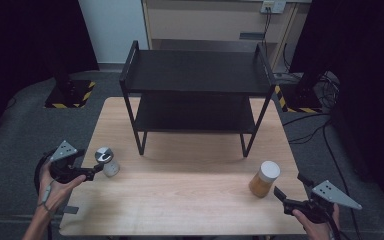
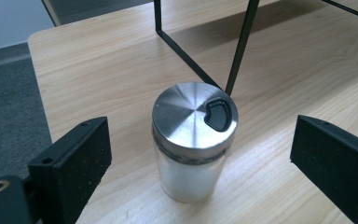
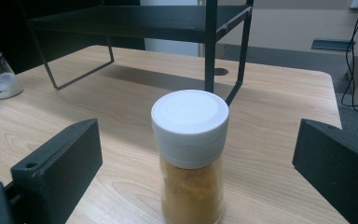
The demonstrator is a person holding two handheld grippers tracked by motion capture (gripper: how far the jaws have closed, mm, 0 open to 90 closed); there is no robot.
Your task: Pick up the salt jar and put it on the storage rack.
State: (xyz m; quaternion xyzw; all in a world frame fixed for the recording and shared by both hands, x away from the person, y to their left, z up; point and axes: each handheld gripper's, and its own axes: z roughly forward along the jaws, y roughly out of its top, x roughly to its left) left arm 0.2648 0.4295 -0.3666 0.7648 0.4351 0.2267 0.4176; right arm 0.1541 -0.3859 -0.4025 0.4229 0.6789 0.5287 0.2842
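My left gripper [image 1: 98, 170] sits at the left edge of the tabletop [image 1: 190, 200], jaws wide. The salt jar [image 2: 193, 140] stands upright between them, steel lid on, touching neither pad. Behind it, mid-table, the black rack [image 1: 197, 95], one leg just past the jar. My right gripper [image 1: 280, 196] is at the right front corner, jaws wide too. The spice jar [image 3: 191, 154], white cap, brown powder, stands upright between them, pads clear of it.
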